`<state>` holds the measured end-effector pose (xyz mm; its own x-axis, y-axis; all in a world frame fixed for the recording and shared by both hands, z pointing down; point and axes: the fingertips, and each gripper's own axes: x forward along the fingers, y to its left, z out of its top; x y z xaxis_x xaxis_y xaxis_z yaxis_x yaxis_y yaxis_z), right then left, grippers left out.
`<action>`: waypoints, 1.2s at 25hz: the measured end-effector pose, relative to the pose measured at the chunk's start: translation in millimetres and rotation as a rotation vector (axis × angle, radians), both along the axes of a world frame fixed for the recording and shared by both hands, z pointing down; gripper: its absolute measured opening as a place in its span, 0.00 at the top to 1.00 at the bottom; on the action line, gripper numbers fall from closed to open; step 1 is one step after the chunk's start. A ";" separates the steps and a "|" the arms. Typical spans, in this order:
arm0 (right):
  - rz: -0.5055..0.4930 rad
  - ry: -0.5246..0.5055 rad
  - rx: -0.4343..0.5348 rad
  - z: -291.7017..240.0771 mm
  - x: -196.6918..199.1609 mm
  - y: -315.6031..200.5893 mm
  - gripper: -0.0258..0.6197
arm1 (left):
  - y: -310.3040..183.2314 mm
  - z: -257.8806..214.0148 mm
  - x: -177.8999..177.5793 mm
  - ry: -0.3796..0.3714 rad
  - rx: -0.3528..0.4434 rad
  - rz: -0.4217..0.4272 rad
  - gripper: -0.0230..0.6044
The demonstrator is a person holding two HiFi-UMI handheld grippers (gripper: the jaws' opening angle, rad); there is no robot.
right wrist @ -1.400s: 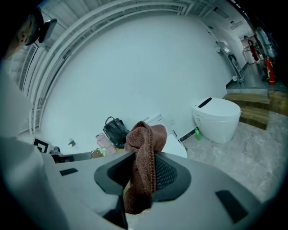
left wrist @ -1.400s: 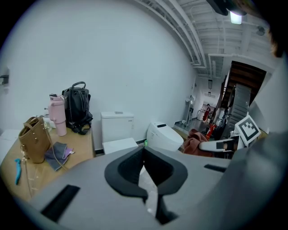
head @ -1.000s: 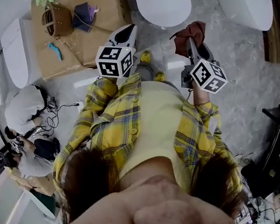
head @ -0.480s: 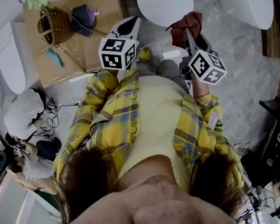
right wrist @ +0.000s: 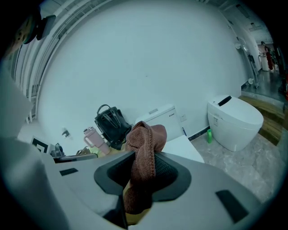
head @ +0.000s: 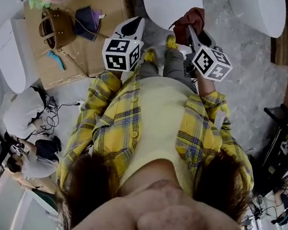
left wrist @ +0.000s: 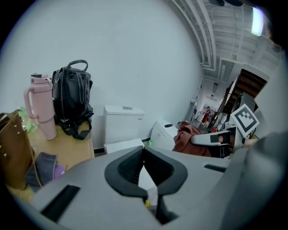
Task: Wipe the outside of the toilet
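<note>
Your right gripper [right wrist: 143, 167] has its jaws clamped on a brown cloth [right wrist: 146, 137], which stands up out of them. Your left gripper [left wrist: 143, 152] has its jaws pressed together on nothing. The white toilet [head: 168, 1] stands just ahead of the 2 grippers, with the cloth near its rim.

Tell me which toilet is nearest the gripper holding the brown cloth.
The toilet at the head view's top centre, right beside the right gripper and its cloth; the top-right toilet and the left-wall toilet sit farther off.
</note>
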<state>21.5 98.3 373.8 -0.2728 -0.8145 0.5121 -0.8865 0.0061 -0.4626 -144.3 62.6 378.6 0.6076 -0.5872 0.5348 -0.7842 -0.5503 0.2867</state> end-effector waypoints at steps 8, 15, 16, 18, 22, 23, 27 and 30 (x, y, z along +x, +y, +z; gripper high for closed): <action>-0.149 -0.009 -0.035 19.1 1.5 -51.9 0.77 | -36.2 9.8 9.7 -0.010 0.006 -0.132 0.95; -0.244 -0.020 -0.075 45.3 10.7 -97.2 0.77 | -64.5 28.4 30.9 -0.018 -0.025 -0.189 0.95; -0.252 -0.022 -0.081 49.5 12.9 -102.0 0.77 | -67.6 30.8 33.8 -0.019 -0.025 -0.191 0.95; -0.269 -0.026 -0.094 58.3 17.0 -110.9 0.77 | -73.6 36.1 37.6 -0.026 -0.028 -0.199 0.95; -0.309 -0.023 -0.116 75.6 24.8 -129.9 0.77 | -84.1 44.2 42.5 -0.050 -0.029 -0.233 0.95; -0.321 -0.022 -0.120 79.8 25.2 -135.2 0.77 | -86.2 46.4 42.3 -0.058 -0.032 -0.245 0.95; -0.375 -0.013 -0.130 97.2 20.5 -155.8 0.77 | -91.3 60.4 38.9 -0.084 -0.062 -0.299 0.95; -0.417 -0.007 -0.137 111.4 11.8 -169.9 0.77 | -95.3 71.3 33.5 -0.104 -0.071 -0.332 0.95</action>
